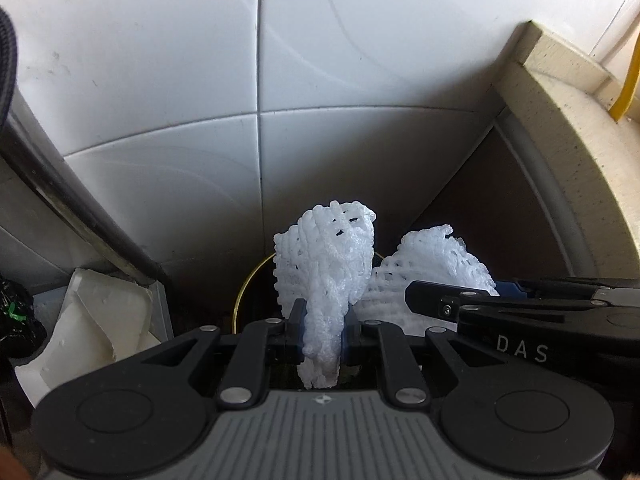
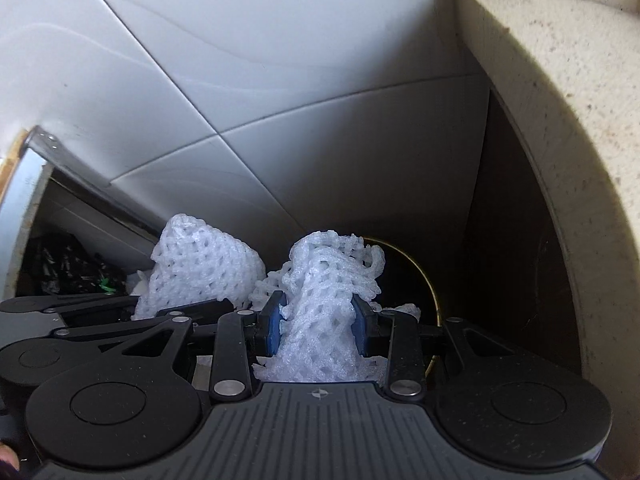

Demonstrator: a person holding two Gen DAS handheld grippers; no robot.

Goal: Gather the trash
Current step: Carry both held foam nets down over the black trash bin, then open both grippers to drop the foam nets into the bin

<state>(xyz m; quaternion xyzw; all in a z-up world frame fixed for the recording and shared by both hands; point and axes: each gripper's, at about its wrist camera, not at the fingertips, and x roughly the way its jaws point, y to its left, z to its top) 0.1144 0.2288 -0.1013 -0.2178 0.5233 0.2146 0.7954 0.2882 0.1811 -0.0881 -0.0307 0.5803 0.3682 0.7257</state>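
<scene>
In the left wrist view, a crumpled white foam fruit net [image 1: 326, 280] is seen clamped between the blue pads of the left gripper [image 1: 322, 338], its loose upper end standing above the fingers and its lower end hanging down behind them. To its right, a second foam net [image 2: 320, 312] is pinched in the same way by the right gripper [image 2: 318, 326], whose jaws are closed onto the net's bunched middle. Both nets are held side by side, close together, above a dark round bin [image 1: 256, 300] with a thin yellow rim, which is judged to be where the trash is meant to go. The step in hand appears to be the drop: it would be done well if each gripper were brought squarely over the opening before the fingers are parted, and if the jaws were opened wide, since the springy mesh may catch on the pads and cling. The two grippers lie almost touching, so a collision could be avoided by releasing one at a time. At the left, white broken foam packaging [image 1: 96, 320] and a black plastic bag [image 2: 68, 264] are crowded beside the bin beneath a slanted metal bar [image 1: 72, 204]; a tiled wall [image 1: 160, 80] stands behind, and at the right a speckled stone ledge [image 2: 560, 120] overhangs, leaving little room on that side.
</scene>
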